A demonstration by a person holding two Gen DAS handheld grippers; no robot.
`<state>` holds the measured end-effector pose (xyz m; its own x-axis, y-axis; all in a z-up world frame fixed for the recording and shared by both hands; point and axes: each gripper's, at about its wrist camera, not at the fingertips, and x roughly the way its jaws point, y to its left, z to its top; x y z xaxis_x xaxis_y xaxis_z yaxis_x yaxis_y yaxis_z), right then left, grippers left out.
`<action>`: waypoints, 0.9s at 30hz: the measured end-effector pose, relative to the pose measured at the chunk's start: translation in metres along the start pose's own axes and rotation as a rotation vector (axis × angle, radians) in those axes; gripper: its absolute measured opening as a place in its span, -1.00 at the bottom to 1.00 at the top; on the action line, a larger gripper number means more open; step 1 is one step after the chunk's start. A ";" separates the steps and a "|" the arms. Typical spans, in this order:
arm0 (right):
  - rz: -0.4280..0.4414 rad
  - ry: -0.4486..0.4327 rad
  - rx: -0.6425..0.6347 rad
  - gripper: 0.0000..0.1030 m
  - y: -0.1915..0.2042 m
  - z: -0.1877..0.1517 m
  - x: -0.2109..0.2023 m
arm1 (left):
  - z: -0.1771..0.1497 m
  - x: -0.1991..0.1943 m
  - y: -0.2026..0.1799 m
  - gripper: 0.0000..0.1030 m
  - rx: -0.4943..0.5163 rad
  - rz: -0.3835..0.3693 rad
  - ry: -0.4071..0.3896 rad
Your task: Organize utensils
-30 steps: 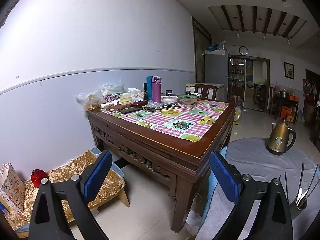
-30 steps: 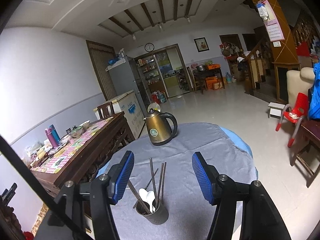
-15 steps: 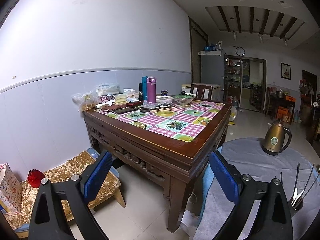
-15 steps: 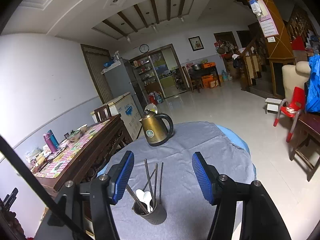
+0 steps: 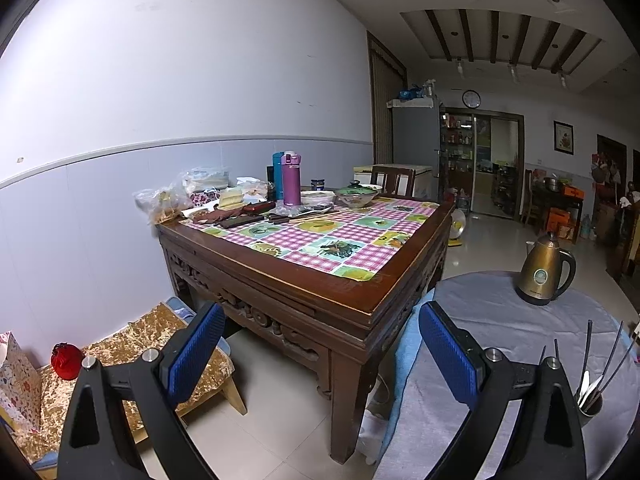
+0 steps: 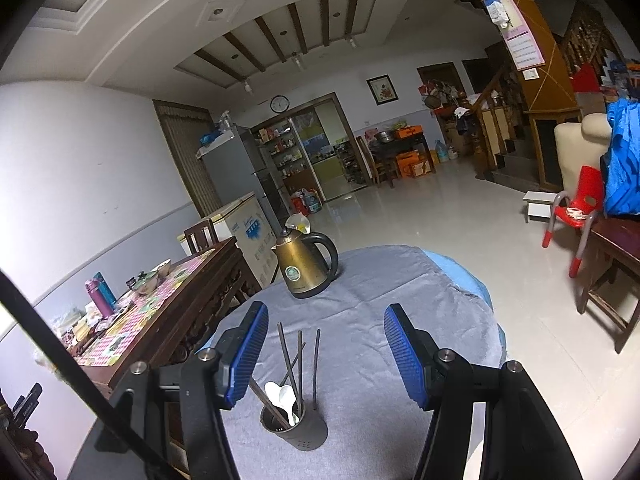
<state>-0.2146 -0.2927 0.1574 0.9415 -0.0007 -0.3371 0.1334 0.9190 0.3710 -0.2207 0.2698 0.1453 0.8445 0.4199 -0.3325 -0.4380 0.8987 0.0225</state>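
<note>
**Both grippers spread wide, nothing between the pads**

Left to right, as seen from the left wrist: against the wall, low on the floor, a gold-patterned cushioned seat (image 5: 120, 356) with a red round object (image 5: 66, 360) on it. Next, a carved dark wooden table (image 5: 320, 300) under a pink checked cloth (image 5: 320, 240), its far-left corner crowded with plastic bags, a purple flask (image 5: 291, 179) and a teal one just behind, then bowls along the far edge. Further right, a round table (image 5: 500, 340) draped in grey cloth, with a brass-coloured kettle (image 5: 544, 276) near its far edge and a dark utensil holder (image 5: 590, 404) close to the near-right edge, partly hidden behind the gripper's own frame. Left gripper (image 5: 320, 360) released, blue pads far apart, held over the floor by the wooden table's near corner — touching nothing.

From the right wrist: wooden table at the left, kettle (image 6: 306, 266) toward the far edge of the grey cloth (image 6: 380, 280), utensil holder (image 6: 294, 428) near the near edge. Standing in the holder: dark chopsticks (image 6: 298, 360) leaning at slightly different angles and white spoons (image 6: 282, 396). Right gripper (image 6: 324, 356) likewise released, jaws wide, holder low between the fingers and nearer the left pad — clear of both pads. Off to the right on the tiled floor, a red child's chair (image 6: 576, 208).
</note>
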 end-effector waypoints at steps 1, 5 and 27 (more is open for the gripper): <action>-0.001 -0.002 0.002 0.25 -0.001 0.000 -0.001 | 0.000 0.000 0.000 0.90 0.000 0.000 0.002; -0.005 -0.005 0.007 0.25 -0.002 0.002 -0.003 | -0.001 0.002 0.004 0.90 -0.010 0.003 0.007; 0.005 0.136 0.008 0.25 -0.009 -0.018 0.051 | -0.034 0.019 -0.105 0.90 0.206 -0.163 0.109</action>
<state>-0.1737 -0.2941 0.1212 0.8913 0.0576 -0.4498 0.1321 0.9159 0.3792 -0.1690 0.1792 0.1046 0.8554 0.2617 -0.4469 -0.2180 0.9647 0.1477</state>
